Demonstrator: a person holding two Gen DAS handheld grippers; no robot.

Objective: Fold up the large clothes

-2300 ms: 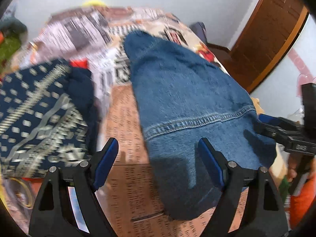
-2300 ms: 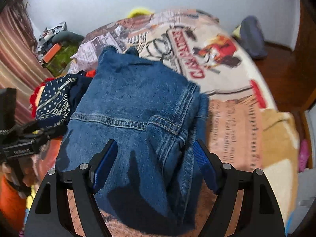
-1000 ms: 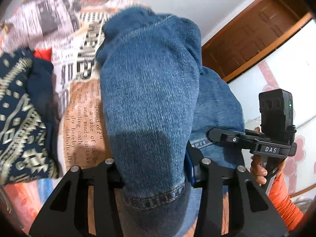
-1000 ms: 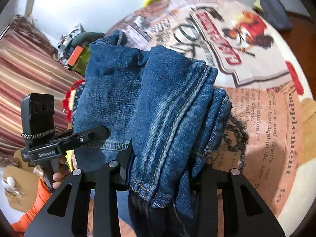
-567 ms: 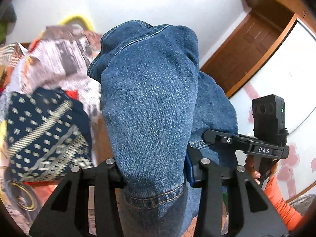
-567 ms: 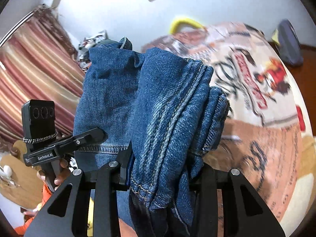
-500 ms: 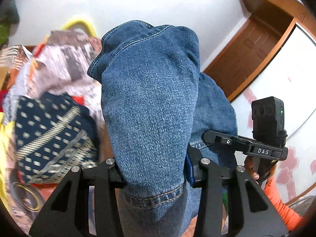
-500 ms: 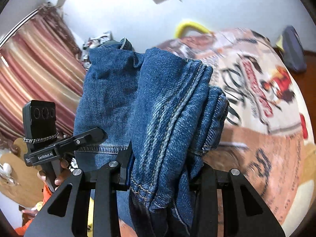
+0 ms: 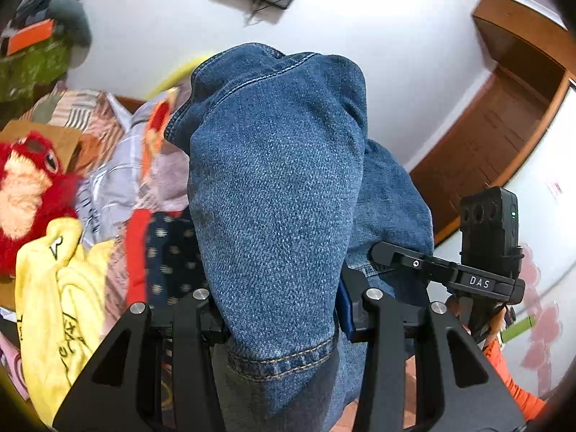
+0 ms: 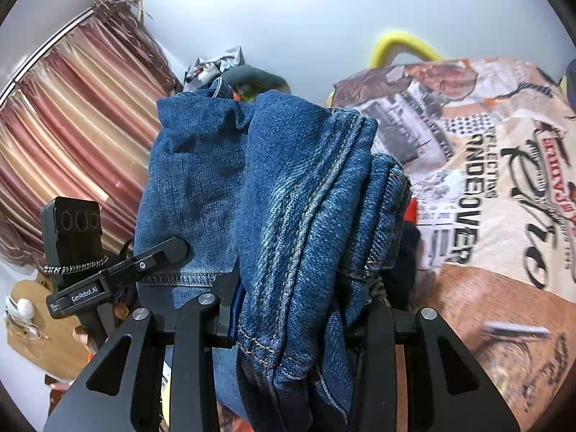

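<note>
Folded blue jeans (image 9: pixel 277 194) fill the middle of the left wrist view, held up off the bed. My left gripper (image 9: pixel 280 306) is shut on the thick denim bundle near its hem. In the right wrist view the same jeans (image 10: pixel 288 194) show their side seam and waistband, and my right gripper (image 10: pixel 291 306) is shut on that side of the bundle. Each gripper appears in the other's view: the right one (image 9: pixel 396 255) at the jeans' right edge, the left one (image 10: pixel 169 248) at their left edge. The fingertips are buried in the cloth.
A bed with a newspaper-print cover (image 10: pixel 486 180) lies below on the right. A dark patterned folded garment (image 9: pixel 165 252), a yellow garment (image 9: pixel 64 288) and a red plush toy (image 9: pixel 25 183) lie to the left. Striped curtains (image 10: pixel 72 126) hang at left, a wooden door (image 9: pixel 496 136) stands at right.
Both grippers closed on the folded jeans and lifted them off the bed. Since then the bundle has swung left, towards the pile of clothes and the plush toy.
</note>
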